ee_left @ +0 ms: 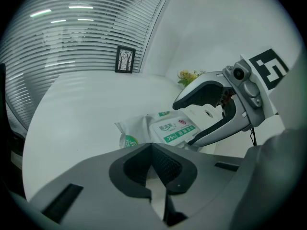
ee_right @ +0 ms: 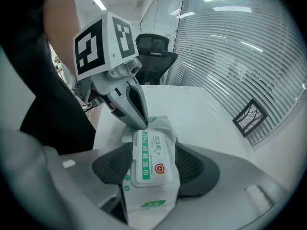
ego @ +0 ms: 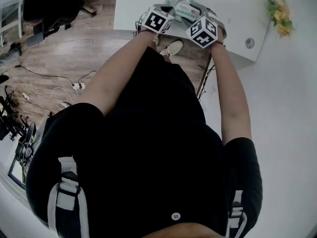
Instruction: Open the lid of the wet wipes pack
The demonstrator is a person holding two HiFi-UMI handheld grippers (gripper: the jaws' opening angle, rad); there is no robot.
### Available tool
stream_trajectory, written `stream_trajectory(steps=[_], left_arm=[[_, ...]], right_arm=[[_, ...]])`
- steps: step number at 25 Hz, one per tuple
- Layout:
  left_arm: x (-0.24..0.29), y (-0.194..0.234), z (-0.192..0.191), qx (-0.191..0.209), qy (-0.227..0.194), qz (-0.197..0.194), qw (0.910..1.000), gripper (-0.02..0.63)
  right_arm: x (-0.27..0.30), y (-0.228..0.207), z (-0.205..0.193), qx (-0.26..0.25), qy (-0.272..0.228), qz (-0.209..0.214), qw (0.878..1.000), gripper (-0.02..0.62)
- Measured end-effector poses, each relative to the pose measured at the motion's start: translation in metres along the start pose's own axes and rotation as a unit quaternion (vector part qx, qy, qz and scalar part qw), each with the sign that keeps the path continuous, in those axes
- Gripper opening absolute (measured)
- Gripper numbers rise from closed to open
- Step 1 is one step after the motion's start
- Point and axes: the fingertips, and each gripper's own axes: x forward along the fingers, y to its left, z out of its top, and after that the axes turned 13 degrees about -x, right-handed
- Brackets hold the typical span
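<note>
The wet wipes pack (ee_right: pixel 151 176) is white with green print, and its flat lid (ee_right: pixel 152 153) lies closed on top. My right gripper (ee_right: pixel 152 164) is shut on the pack, with a pad on each side of it. The left gripper (ee_right: pixel 142 123) has its jaws together in a point, tip touching the far edge of the lid. In the left gripper view the left gripper (ee_left: pixel 153 150) is shut, with the pack (ee_left: pixel 168 131) just beyond it between the right gripper's (ee_left: pixel 182 123) jaws. In the head view both grippers meet over the pack (ego: pixel 184 10) at the table's near edge.
The white table (ego: pixel 237 9) carries yellow flowers (ego: pixel 280 16) at its right end and a small framed picture (ee_right: pixel 249 116) by the blinds. An office chair (ee_right: pixel 156 49) stands past the table. Cables (ego: pixel 49 90) lie on the wooden floor at the left.
</note>
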Motion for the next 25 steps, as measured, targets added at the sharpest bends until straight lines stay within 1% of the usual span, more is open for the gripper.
stream_trajectory(steps=[7,12,15,20,25], left_arm=[[0.002,0.000,0.001,0.002,-0.003,0.001,1.0000,0.008],[0.000,0.000,0.003,0.001,-0.005,0.003,1.0000,0.008],[-0.001,0.001,0.002,-0.006,-0.004,0.005,1.0000,0.008],[-0.002,0.000,0.000,-0.014,0.002,-0.004,0.9999,0.008],[-0.005,-0.001,-0.002,-0.016,-0.001,-0.012,0.9998,0.008]], right_arm=[[-0.018,-0.020,0.007,0.019,-0.027,-0.027,0.999,0.284],[-0.032,-0.040,0.008,0.038,-0.038,-0.064,0.996,0.272],[-0.037,-0.053,0.003,0.049,-0.036,-0.085,0.994,0.268],[-0.040,-0.074,-0.013,0.060,-0.024,-0.122,0.990,0.258],[-0.036,-0.087,-0.027,0.075,-0.008,-0.138,0.988,0.255]])
